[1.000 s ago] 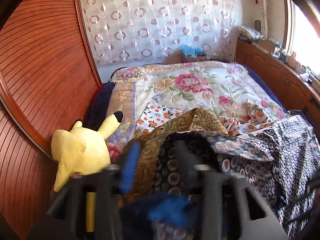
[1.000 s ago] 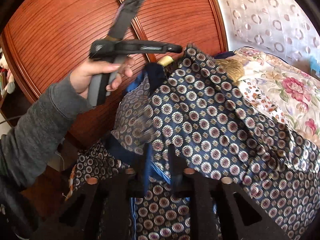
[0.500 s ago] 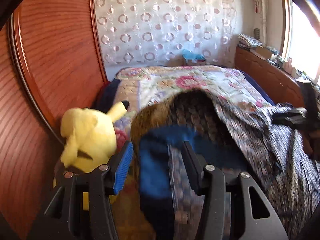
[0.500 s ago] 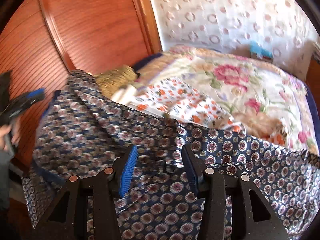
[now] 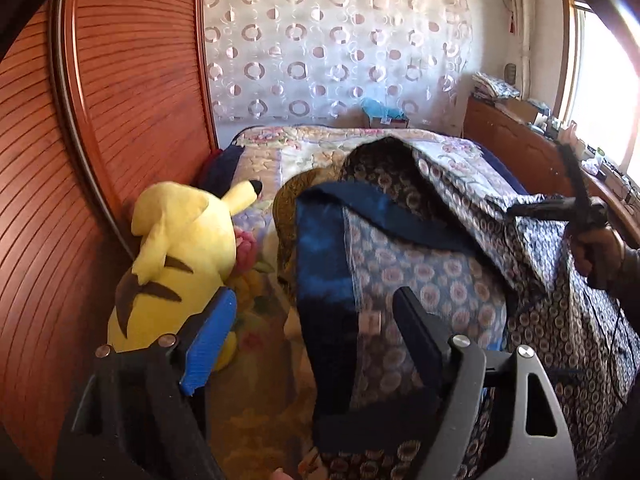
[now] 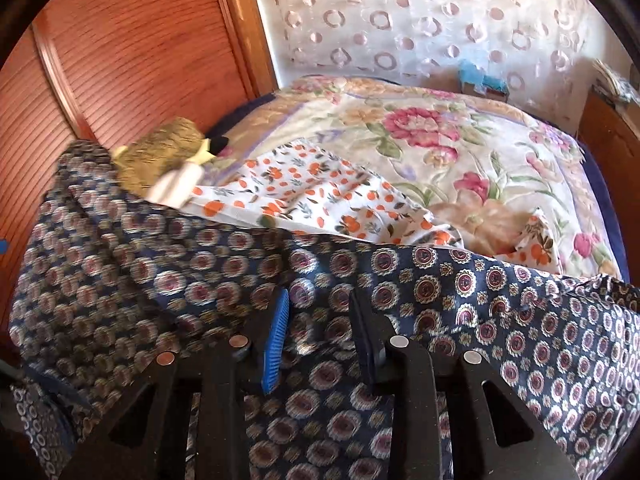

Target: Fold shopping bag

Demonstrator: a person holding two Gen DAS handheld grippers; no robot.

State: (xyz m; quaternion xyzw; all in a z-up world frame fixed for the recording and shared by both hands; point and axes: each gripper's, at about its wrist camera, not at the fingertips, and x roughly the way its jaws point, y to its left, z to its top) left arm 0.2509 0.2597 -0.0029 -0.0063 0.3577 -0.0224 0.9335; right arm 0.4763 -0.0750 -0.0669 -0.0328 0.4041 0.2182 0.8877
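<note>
The left gripper (image 5: 316,328) points along the bed (image 5: 304,148), its fingers spread wide, a blue pad on the near finger; the shopping bag (image 5: 424,280), navy with round medallions and a broad blue strap, hangs between them, and whether either finger touches it cannot be told; the right gripper (image 6: 320,320) reaches low over the same bag (image 6: 480,300), its fingers parted with patterned cloth lying in the gap but not pinched; seen from the left wrist, a hand (image 5: 600,256) at the right edge grasps the right tool's handle, raised beside the bag's far side, the sleeve cut off by the frame; the bag is heaped across the near end of the bed, over a white cloth with orange flowers (image 6: 304,188) and just beside a yellow plush toy (image 5: 180,264) against the wooden wall panel (image 5: 132,100); the bag's left part is smeared by blur in the right wrist view, and its lower edge is hidden behind both tools.
</note>
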